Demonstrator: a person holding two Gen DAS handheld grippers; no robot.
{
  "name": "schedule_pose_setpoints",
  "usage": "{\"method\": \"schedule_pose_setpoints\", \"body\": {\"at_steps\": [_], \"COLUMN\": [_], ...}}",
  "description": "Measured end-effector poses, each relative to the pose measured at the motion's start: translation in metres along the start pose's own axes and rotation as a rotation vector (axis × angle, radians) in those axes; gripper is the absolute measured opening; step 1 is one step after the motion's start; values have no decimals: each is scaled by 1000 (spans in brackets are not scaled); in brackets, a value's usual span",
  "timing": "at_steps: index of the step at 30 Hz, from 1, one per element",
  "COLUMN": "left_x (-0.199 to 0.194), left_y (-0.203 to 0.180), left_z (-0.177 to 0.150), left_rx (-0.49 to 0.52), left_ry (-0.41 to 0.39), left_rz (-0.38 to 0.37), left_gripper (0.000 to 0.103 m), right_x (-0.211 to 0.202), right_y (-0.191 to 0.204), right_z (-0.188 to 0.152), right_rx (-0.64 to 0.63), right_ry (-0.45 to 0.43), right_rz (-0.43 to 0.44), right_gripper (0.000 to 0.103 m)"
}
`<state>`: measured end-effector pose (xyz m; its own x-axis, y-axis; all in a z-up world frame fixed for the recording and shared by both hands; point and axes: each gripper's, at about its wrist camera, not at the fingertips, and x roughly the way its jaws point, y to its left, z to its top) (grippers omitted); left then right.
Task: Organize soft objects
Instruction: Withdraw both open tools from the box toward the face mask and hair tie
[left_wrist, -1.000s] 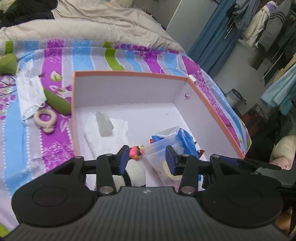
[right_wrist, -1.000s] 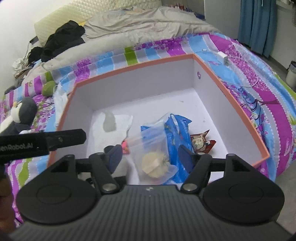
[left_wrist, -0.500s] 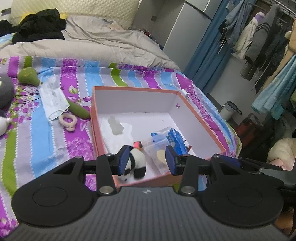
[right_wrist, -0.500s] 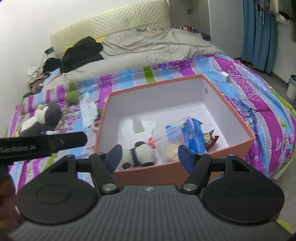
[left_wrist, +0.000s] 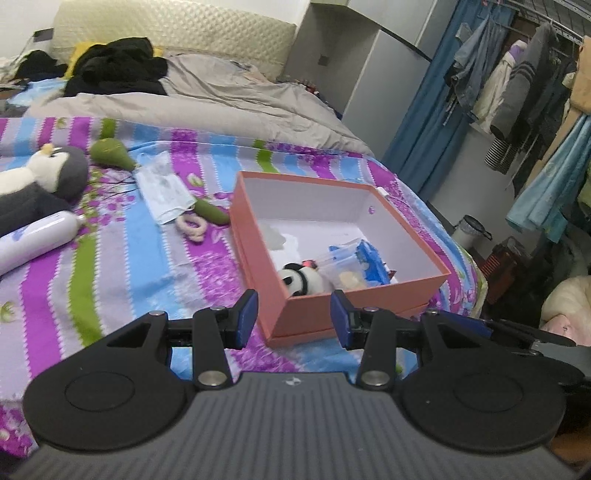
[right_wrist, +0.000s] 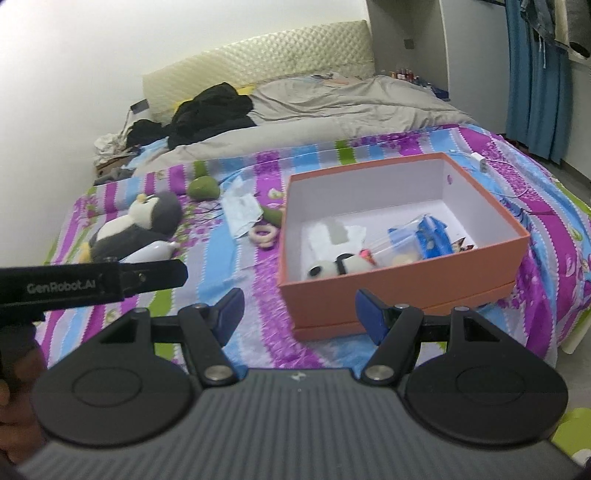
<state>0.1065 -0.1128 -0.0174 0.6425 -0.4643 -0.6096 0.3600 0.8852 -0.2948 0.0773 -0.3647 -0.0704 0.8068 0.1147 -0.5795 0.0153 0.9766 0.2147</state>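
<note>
Lying at the far left of the striped bedspread (right_wrist: 236, 266), a penguin plush (right_wrist: 136, 225) sits beside a white bottle (left_wrist: 33, 240), with a face mask (left_wrist: 164, 192) nearer the orange box (right_wrist: 402, 275). Inside the box rests a panda plush (left_wrist: 303, 280) beside a clear bag (left_wrist: 343, 264). Left gripper (left_wrist: 293, 317) and right gripper (right_wrist: 299, 314) hover spread wide, gripping nothing.
</note>
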Motion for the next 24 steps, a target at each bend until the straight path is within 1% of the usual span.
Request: {"method": "schedule_pose_setpoints", "body": {"at_steps": [7,11,14,18,20,22,24], "left_x": [-36,-49,-55,-58,-60,-63,-61], "left_y": [22,34,48,63,71,80,88], "left_z": [-24,-36,-46,-61,-65,-69,-70], "left_rx": [-23,-27,-52,-56,-76,-103,-116], "left_ry": [-28,-42,-51,-60,-54,-52,-46], "left_rz": [26,48,57,96,116,113,122], "left_gripper": [49,49,49,49,49,49,49], "right_x": [-13,-10,-7,-3,0,5,8], "right_y": [24,36,43,51,55,59,63], "right_z": [-25,-37,-44,-56,-60,-63,-64], "right_rx": [-2,-21,-34,-55,-50,-54,-74], "right_ry": [-12,5,8,-26,-8,16,11], "right_rz": [31,60,84,93,91,111,108], "right_gripper": [69,69,69,69,69,69,69]}}
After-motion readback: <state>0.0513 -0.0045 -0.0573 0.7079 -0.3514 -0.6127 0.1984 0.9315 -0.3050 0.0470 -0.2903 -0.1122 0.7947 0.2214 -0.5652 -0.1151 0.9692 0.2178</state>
